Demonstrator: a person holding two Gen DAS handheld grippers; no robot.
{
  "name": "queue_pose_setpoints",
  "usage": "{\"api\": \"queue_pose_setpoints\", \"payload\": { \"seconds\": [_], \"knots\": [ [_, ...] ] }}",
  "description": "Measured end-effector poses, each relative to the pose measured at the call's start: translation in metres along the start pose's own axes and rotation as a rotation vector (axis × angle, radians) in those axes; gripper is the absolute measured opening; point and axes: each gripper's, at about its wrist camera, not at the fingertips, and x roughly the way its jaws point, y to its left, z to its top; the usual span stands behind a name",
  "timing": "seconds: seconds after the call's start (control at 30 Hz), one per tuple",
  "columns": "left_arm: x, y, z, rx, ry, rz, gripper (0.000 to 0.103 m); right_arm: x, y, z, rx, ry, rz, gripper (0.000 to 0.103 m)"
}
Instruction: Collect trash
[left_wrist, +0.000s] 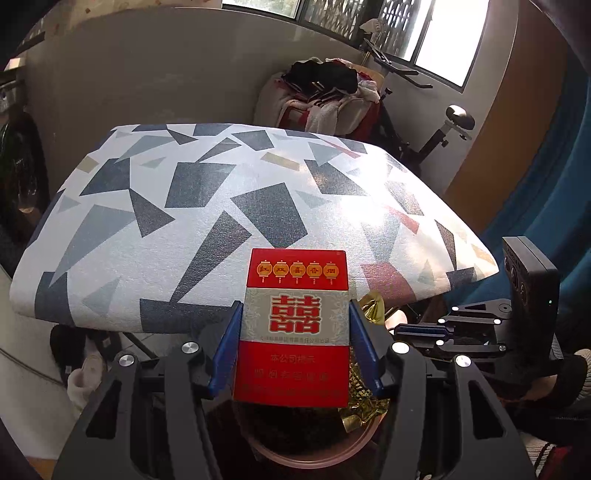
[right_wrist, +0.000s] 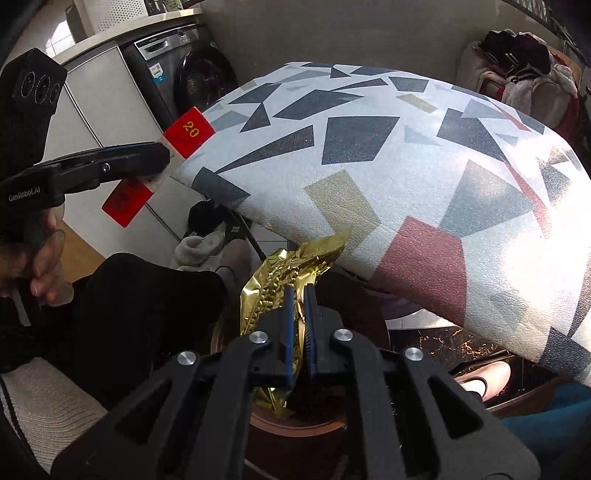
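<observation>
Sunlight falls on a bench (left_wrist: 207, 206) with a cloth of grey, blue and red shapes, and nothing lies on top of it that I can see. A washing machine (right_wrist: 195, 79) stands behind it, and a heap of clothes (left_wrist: 325, 92) sits under the window.

Below the near edge of the bench is a round brown bin (right_wrist: 295, 421). I think the job is close to done, because both pieces of trash I can see are right over that bin.

My left claw (left_wrist: 295, 343) holds a red cigarette pack (left_wrist: 293, 325). Its blue fingers (left_wrist: 227, 350) press on both sides of the pack, and the pack stands up straight above the bin.

My right claw (right_wrist: 300, 332) is very narrow, with a crumpled gold foil wrapper (right_wrist: 291, 269) between its pads. I cannot tell if the pads still pinch it. The wrapper's low end hangs into the bin.

Inside, the bin looks dark. I cannot tell what else is in it. What is left is to drop both things in.
</observation>
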Motion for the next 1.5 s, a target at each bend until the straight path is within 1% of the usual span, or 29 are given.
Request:
{"api": "queue_pose_setpoints", "payload": {
  "seconds": [0.03,0.07,0.1,0.13,0.17,0.2,0.23,0.27,0.3,0.47,0.57,1.0,1.03,1.07,1.1,1.13,1.17,1.23,1.3,1.5],
  "knots": [
    [0.001,0.0,0.0,0.002,0.001,0.0,0.054,0.0,-0.001,0.0,0.009,0.001,0.01,0.024],
    [0.002,0.0,-0.001,0.004,0.004,-0.001,0.054,0.0,-0.002,0.0,0.018,-0.005,0.015,0.037],
    [0.003,0.0,-0.002,0.007,0.006,0.0,0.054,-0.002,-0.003,0.0,0.024,-0.014,0.006,0.053],
    [0.005,-0.001,-0.003,0.012,0.008,0.003,0.054,-0.003,-0.004,0.001,0.029,-0.024,-0.011,0.061],
    [0.006,-0.002,-0.005,0.018,0.012,0.006,0.054,-0.006,-0.006,0.002,0.034,-0.037,-0.027,0.072],
    [0.007,-0.003,-0.006,0.024,0.016,0.008,0.054,-0.009,-0.008,0.003,0.04,-0.054,-0.043,0.078],
    [0.009,-0.005,-0.007,0.029,0.021,0.008,0.054,-0.012,-0.011,0.004,0.048,-0.066,-0.059,0.082],
    [0.011,-0.006,-0.009,0.034,0.026,0.008,0.054,-0.014,-0.014,0.005,0.058,-0.076,-0.077,0.093],
    [0.013,-0.007,-0.01,0.039,0.031,0.006,0.054,-0.017,-0.017,0.006,0.071,-0.087,-0.102,0.096],
    [0.018,-0.015,-0.014,0.067,0.047,-0.006,0.055,-0.024,-0.035,0.008,0.129,-0.098,-0.14,0.097],
    [0.021,-0.019,-0.016,0.082,0.055,-0.01,0.055,-0.026,-0.041,0.008,0.145,-0.099,-0.139,0.097],
    [0.035,-0.028,-0.022,0.108,0.098,-0.04,0.055,-0.028,-0.045,0.008,0.151,-0.1,-0.173,0.097],
    [0.036,-0.029,-0.022,0.112,0.1,-0.042,0.056,-0.028,-0.045,0.008,0.152,-0.1,-0.175,0.097],
    [0.037,-0.03,-0.023,0.114,0.101,-0.042,0.067,-0.028,-0.046,0.008,0.153,-0.1,-0.175,0.097],
    [0.036,-0.031,-0.023,0.114,0.096,-0.04,0.075,-0.028,-0.046,0.007,0.153,-0.1,-0.176,0.097],
    [0.035,-0.03,-0.022,0.109,0.082,-0.037,0.089,-0.028,-0.046,0.007,0.154,-0.099,-0.177,0.097],
    [0.032,-0.03,-0.021,0.101,0.066,-0.032,0.093,-0.028,-0.046,0.007,0.154,-0.099,-0.178,0.097],
    [0.029,-0.028,-0.019,0.091,0.049,-0.012,0.094,-0.028,-0.046,0.007,0.154,-0.098,-0.179,0.097],
    [0.027,-0.025,-0.016,0.085,0.044,0.031,0.096,-0.027,-0.047,0.007,0.154,-0.096,-0.18,0.097],
    [0.021,-0.015,-0.011,0.056,0.016,0.078,0.097,-0.027,-0.046,0.007,0.15,-0.096,-0.183,0.097]
  ]
}}
